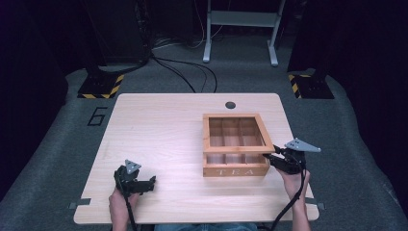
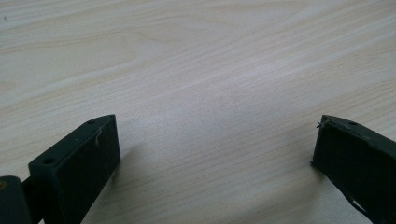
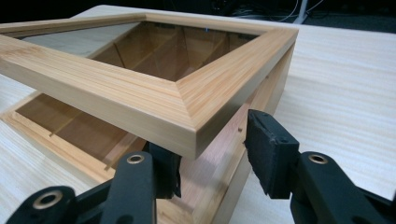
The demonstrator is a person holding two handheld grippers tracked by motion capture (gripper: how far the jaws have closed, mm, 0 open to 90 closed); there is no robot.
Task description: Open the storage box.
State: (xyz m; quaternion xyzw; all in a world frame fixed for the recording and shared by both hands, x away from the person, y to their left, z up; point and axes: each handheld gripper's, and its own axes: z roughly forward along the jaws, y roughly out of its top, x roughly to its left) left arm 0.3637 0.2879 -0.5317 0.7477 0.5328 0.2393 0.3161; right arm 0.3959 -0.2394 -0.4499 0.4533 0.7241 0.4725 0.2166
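Right gripper view shows the right gripper (image 3: 212,154) clamped on the front corner of the tea box (image 1: 235,144) lid (image 3: 187,100), mid-table: stiff, light, glazed, so grip the wooden frame

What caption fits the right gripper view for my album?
The right gripper clamps a corner of the lid, raised partway over the tea box and its compartments.

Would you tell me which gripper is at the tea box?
The right gripper, at the tea box lid's corner; the left gripper rests apart on bare table.
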